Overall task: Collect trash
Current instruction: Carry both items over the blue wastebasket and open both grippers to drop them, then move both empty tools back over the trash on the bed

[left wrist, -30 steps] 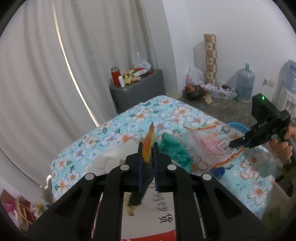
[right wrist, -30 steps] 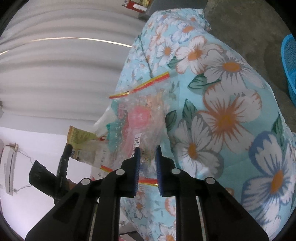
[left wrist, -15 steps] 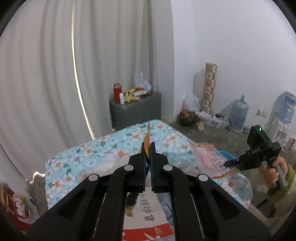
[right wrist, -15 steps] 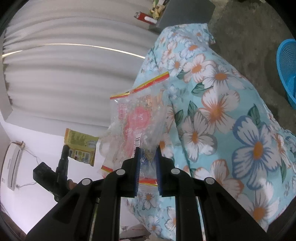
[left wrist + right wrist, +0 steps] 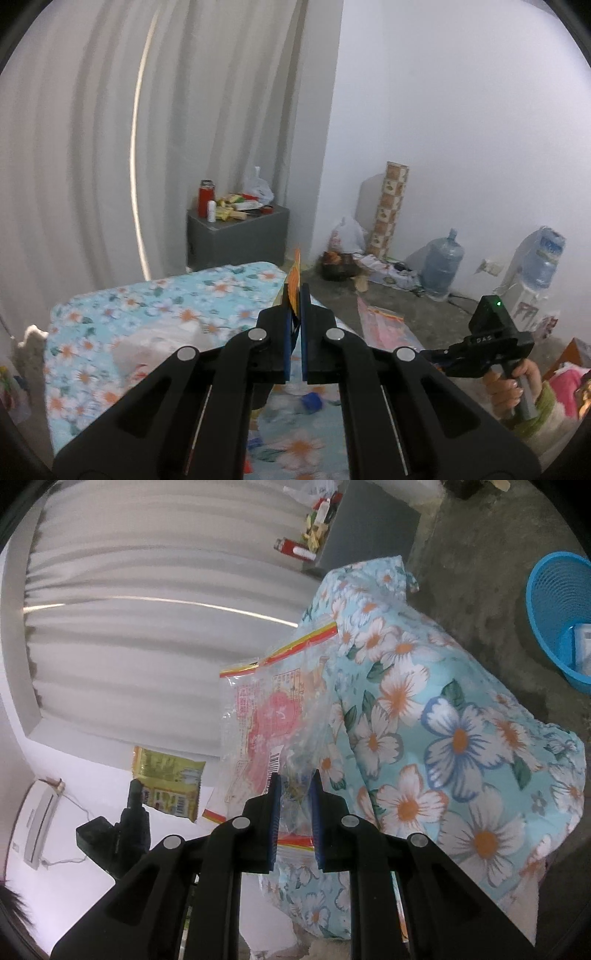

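Note:
My left gripper [image 5: 294, 295] is shut on a yellow-green snack wrapper [image 5: 294, 280], seen edge-on and held up above the floral bed [image 5: 147, 306]. The wrapper also shows flat in the right wrist view [image 5: 166, 775], with the left gripper [image 5: 135, 794] below it. My right gripper [image 5: 294, 779] is shut on a clear plastic bag [image 5: 273, 716] with red print and a red-yellow zip strip, lifted off the bed. The bag [image 5: 384, 325] and right gripper [image 5: 436, 356] show at the right in the left wrist view.
A blue mesh trash basket [image 5: 557, 605] with some trash stands on the concrete floor beside the bed [image 5: 461, 738]. A grey cabinet [image 5: 236, 236] with bottles stands by the curtain. Water jugs [image 5: 441, 264] and bags lie along the far wall. A blue cap [image 5: 312, 400] lies on the bed.
Both grippers have risen away from the bed, carrying the wrapper and the plastic bag with them. The blue basket has come further into the right wrist view.

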`<state>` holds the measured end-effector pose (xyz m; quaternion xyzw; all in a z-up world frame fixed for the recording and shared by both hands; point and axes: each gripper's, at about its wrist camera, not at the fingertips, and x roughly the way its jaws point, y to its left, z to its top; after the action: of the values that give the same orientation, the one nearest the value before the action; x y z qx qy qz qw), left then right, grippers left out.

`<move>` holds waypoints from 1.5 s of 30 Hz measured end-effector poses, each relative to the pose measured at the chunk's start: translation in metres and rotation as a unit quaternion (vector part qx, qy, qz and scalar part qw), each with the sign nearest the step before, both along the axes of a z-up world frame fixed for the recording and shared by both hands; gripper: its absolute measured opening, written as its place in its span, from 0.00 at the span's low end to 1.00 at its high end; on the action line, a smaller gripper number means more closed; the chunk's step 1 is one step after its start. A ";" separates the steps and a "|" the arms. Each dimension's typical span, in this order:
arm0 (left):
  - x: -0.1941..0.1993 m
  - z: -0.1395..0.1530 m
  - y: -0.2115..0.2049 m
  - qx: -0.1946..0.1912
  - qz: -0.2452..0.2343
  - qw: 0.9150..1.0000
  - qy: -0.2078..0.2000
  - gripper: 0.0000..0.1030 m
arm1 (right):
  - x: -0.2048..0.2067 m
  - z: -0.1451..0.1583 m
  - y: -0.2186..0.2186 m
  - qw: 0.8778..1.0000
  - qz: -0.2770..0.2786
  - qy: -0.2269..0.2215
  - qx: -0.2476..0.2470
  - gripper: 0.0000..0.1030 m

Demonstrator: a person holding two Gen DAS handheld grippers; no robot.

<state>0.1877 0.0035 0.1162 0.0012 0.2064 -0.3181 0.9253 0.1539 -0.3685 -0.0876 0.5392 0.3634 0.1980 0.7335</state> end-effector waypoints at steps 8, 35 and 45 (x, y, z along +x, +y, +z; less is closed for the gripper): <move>-0.006 -0.001 -0.056 -0.006 -0.039 0.999 0.008 0.02 | -0.018 -0.004 -0.028 1.000 -0.026 -0.011 0.007 0.15; 0.093 -0.245 -0.479 0.197 -0.209 0.927 0.243 0.02 | -0.050 -0.144 -0.219 0.896 -0.264 0.246 -0.260 0.15; 0.146 -0.346 -0.543 0.278 -0.152 0.906 0.281 0.47 | 0.017 -0.243 -0.248 0.899 -0.219 0.293 -0.241 0.58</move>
<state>0.3332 -0.5399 -0.2296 0.2004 0.5351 -0.3721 0.7315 0.1714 -0.6165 -0.3307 0.4456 0.4711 -0.2281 0.7263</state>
